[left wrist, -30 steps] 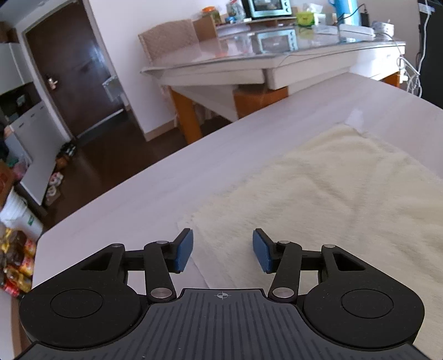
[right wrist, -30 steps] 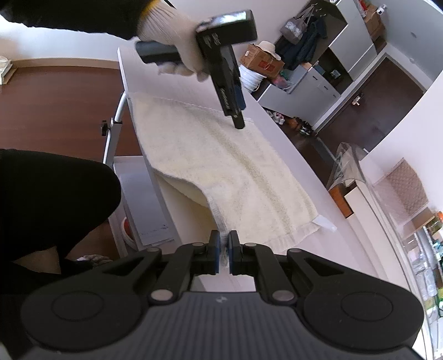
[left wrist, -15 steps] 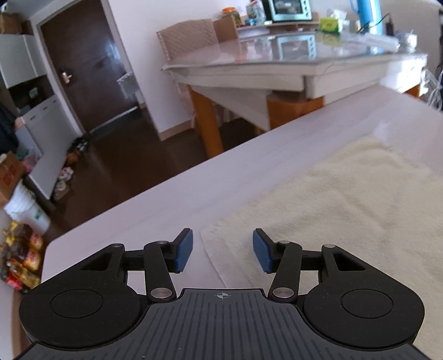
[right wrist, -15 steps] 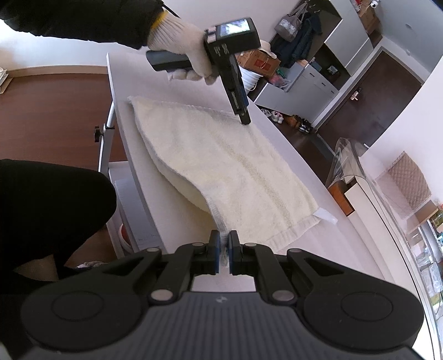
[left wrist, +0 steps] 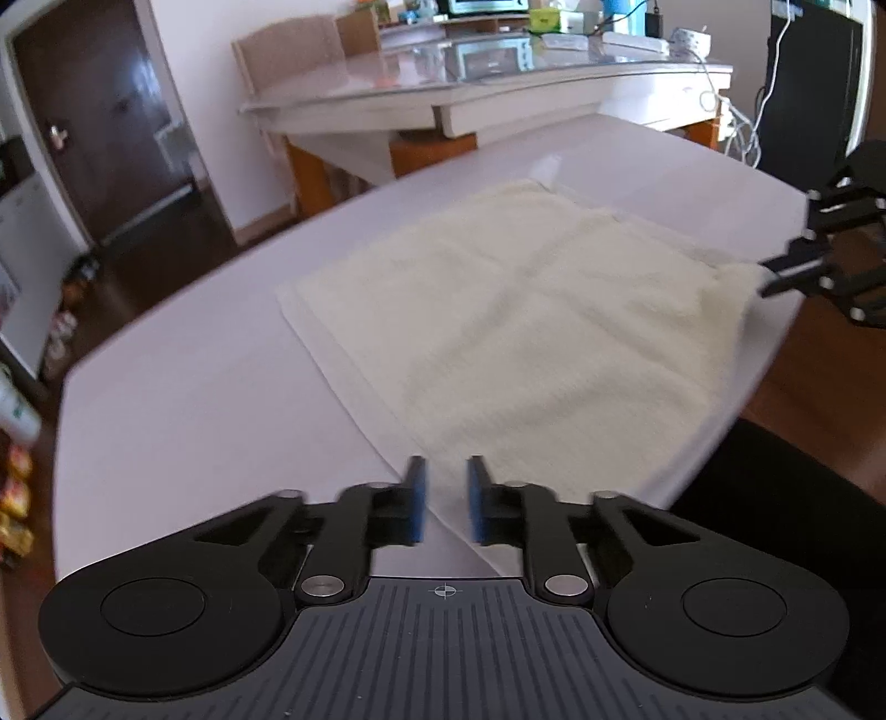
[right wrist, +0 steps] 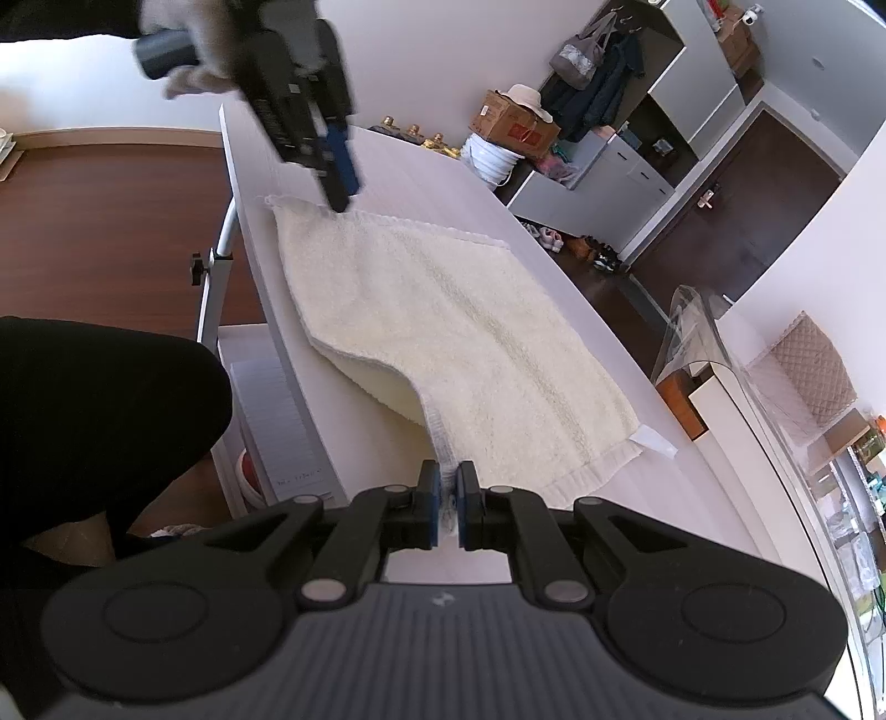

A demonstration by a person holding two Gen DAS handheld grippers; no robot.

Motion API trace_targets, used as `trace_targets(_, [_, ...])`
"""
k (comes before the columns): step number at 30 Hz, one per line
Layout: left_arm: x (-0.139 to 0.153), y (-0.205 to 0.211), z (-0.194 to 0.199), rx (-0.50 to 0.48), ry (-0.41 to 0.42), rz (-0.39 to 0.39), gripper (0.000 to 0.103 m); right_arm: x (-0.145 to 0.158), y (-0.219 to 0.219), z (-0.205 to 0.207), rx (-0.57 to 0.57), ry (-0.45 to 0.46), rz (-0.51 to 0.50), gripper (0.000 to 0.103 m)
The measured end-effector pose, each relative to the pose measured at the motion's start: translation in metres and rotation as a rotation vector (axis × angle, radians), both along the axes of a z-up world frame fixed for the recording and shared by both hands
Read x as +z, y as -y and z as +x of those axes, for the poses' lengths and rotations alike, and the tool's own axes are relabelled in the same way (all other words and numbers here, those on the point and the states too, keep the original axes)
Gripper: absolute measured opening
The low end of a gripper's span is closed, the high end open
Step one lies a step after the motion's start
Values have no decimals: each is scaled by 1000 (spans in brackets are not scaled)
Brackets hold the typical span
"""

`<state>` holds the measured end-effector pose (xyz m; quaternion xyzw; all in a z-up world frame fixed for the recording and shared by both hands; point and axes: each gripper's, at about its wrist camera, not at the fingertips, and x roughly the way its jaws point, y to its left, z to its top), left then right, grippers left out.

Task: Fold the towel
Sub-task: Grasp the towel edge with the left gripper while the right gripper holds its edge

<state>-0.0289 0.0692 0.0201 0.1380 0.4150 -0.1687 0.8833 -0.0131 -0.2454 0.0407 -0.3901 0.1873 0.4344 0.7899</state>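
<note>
A cream towel (left wrist: 526, 310) lies spread on the white table (left wrist: 194, 399); it also shows in the right wrist view (right wrist: 443, 321). My left gripper (left wrist: 446, 501) is partly closed, its jaws astride the towel's near corner with a gap still showing. In the right wrist view the left gripper (right wrist: 340, 194) points down at the far corner. My right gripper (right wrist: 448, 501) is shut on the towel's near corner, lifting it slightly off the table; it shows at the right edge of the left wrist view (left wrist: 775, 279).
A second table (left wrist: 487, 94) with appliances and a chair (left wrist: 288, 52) stands beyond. The table edge (right wrist: 266, 288) runs beside the person's dark leg (right wrist: 94, 421). Boxes, shoes and cabinets (right wrist: 598, 171) line the far wall by a dark door (left wrist: 111, 122).
My left gripper moved along the towel's edge to its near corner and narrowed its jaws. My right gripper kept its hold on its corner.
</note>
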Motion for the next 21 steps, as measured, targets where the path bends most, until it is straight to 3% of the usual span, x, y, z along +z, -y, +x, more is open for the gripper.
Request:
trace_targets(8, [-5,4,-4,-50,-56,25,8,2,2,0,-8,-15,1,7])
trace_targets(12, [-5,0,8,-45,-103,0,8,13,1,2,5,-1,-21,7])
trace_targets(16, [-4,-7,18,-35,-144,-26,8,30,-6,11,47,53,-62,7])
trace_targets(21, [-5,-10,15,-21,-126,-43,9,55,-27,31,141,163,-155,6])
